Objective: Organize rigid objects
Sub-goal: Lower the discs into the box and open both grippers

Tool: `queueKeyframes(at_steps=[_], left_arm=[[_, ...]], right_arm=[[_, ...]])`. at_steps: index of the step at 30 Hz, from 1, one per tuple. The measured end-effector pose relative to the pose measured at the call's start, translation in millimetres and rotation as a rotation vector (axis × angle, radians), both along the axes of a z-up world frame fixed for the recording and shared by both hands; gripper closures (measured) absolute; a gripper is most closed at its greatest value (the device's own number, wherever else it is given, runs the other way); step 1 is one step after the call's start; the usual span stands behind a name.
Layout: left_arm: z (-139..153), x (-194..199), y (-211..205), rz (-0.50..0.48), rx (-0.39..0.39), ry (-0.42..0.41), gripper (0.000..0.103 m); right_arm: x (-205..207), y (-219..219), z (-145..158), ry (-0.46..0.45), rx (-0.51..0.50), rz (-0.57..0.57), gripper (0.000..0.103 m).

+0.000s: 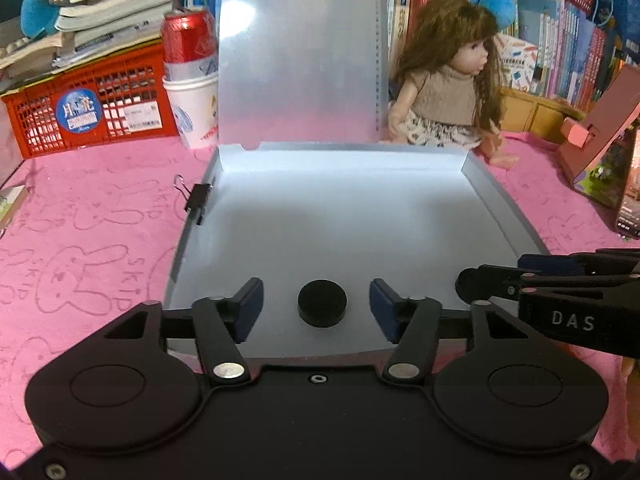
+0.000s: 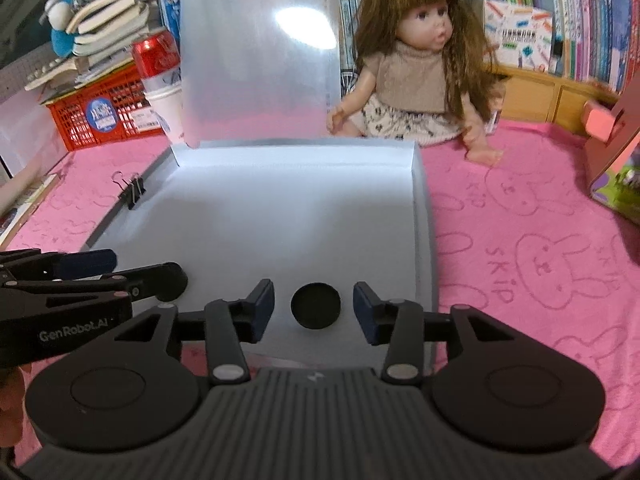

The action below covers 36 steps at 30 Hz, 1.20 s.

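Observation:
A shallow grey box [image 1: 505, 204] [image 2: 423, 216] lies open on the pink cloth, its translucent lid [image 1: 300, 52] standing upright at the back. In the left wrist view a black disc [image 1: 322, 304] lies flat on the box floor near the front, between the fingers of my left gripper [image 1: 316, 286], whose pads stand apart from it. The right wrist view shows a black disc [image 2: 316, 306] likewise between the spread fingers of my right gripper [image 2: 314, 287]. I cannot tell whether it is the same disc. Each gripper shows at the other view's edge: right gripper [image 1: 500, 274], left gripper [image 2: 120, 270].
A black binder clip [image 1: 198, 200] [image 2: 134, 192] is clipped on the box's left wall. A doll [image 1: 444, 80] [image 2: 416, 68] sits behind the box on the right. A red can on a white cup [image 1: 188, 76], a red crate [image 1: 92, 108], books and a pink carton [image 1: 600, 136] border the cloth.

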<state>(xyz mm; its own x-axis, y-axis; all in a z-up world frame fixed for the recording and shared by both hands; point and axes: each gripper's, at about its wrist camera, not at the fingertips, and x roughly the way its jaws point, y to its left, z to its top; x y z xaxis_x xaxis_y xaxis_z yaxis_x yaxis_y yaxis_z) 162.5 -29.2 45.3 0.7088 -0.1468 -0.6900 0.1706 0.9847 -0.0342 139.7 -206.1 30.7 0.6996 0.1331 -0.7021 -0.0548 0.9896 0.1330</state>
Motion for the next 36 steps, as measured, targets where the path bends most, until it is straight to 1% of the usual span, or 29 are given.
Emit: queueKeyframes(at_steps=[4,6,8,15,22,28,32,36], left_arm=[[8,-15,9,-0.002,-0.033,-0.039,0.042],[11,-23,14,-0.001,-0.056,-0.058,0.038],[13,-33,17,-0.005,-0.07,-0.079,0.034],[17,-63,18,-0.025,-0.037,-0.152,0.026],[11,-86,25,-0.021,-0.051,-0.152,0.026],[5,-106,34,-0.018,-0.043,-0.175,0.024],[-1,-118,40,-0.029,-0.045,-0.192,0.024],[-8,-125,47,-0.009,-0.062,-0.175,0.024]], right_arm=[[-16,-3,10,-0.051,0.005,-0.001,0.036],[-24,-3,14,-0.079,0.008,-0.002,0.031],[-33,-4,17,-0.103,0.01,-0.001,0.029],[-60,-1,22,-0.175,0.004,0.002,0.021],[-87,4,20,-0.237,-0.025,0.022,0.019],[-104,7,14,-0.273,-0.054,0.036,0.018],[-111,5,9,-0.283,-0.072,0.029,0.018],[-117,0,2,-0.274,-0.075,0.021,0.018]])
